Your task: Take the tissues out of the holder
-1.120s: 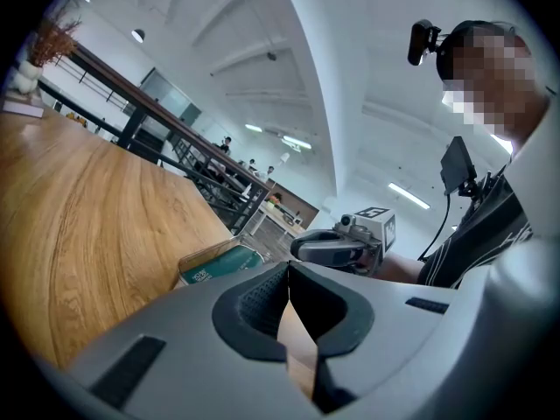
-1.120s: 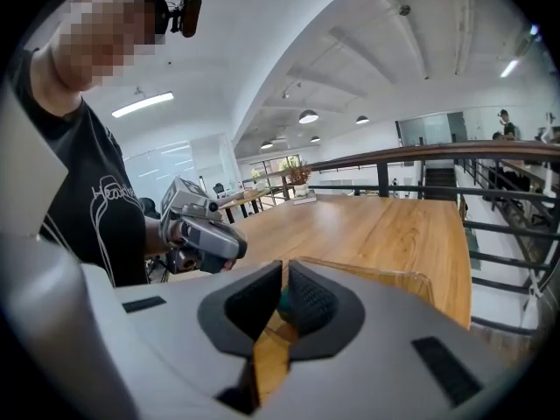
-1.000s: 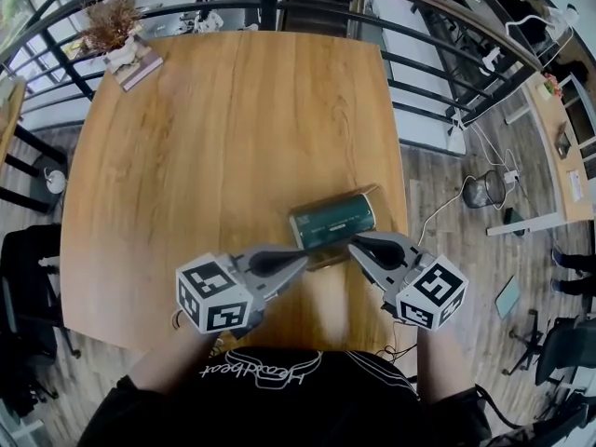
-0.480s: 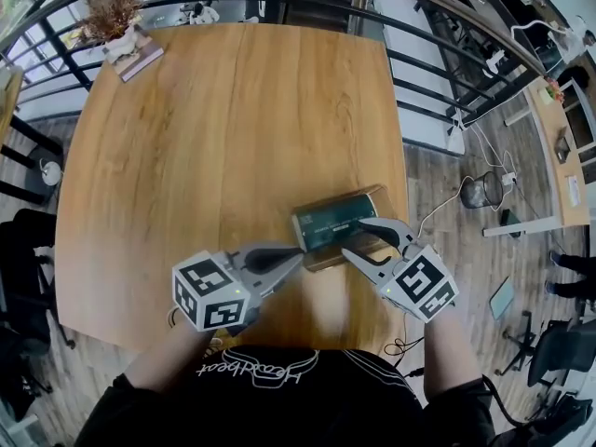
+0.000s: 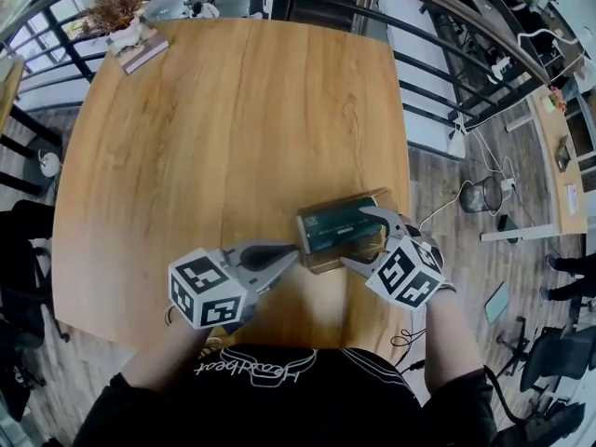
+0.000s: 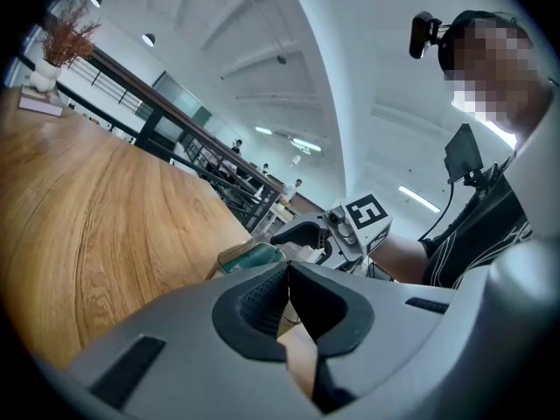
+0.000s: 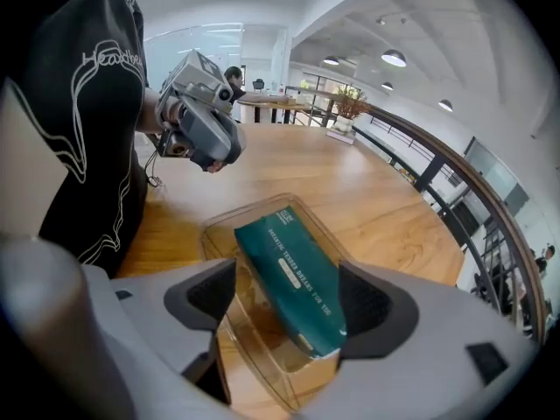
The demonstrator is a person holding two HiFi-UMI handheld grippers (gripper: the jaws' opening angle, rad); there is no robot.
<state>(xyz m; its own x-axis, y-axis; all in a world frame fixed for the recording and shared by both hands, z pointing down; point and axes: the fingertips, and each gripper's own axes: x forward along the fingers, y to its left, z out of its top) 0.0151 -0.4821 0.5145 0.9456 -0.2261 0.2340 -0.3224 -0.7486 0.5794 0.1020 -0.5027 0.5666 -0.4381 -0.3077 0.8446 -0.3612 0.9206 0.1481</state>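
Reaching for the pack looked to be the step in hand. The right tongs (image 7: 289, 309) hung over the nearest end of the clear holder (image 7: 219, 243), their jaws opening. The end of the green tissue pack (image 7: 293, 278) lay between the pads, yet neither pad pressed on it. Nothing had been lifted: the pack lay lengthwise inside the holder, directly ahead of those jaws, and it was the only thing the holder carried. The holder itself rested on the table (image 5: 223, 119), between the two sets of tongs.

The left tongs (image 6: 287, 283) were pressed together on nothing, their tip just beside the holder's other end; contact could not be told.

By my reading, the next move called for lowering the spread jaws inside the holder's walls so they straddled the pack alone, then pinching its sides and drawing it up. The light holder would likely rise with it unless the left tongs pinned it down.
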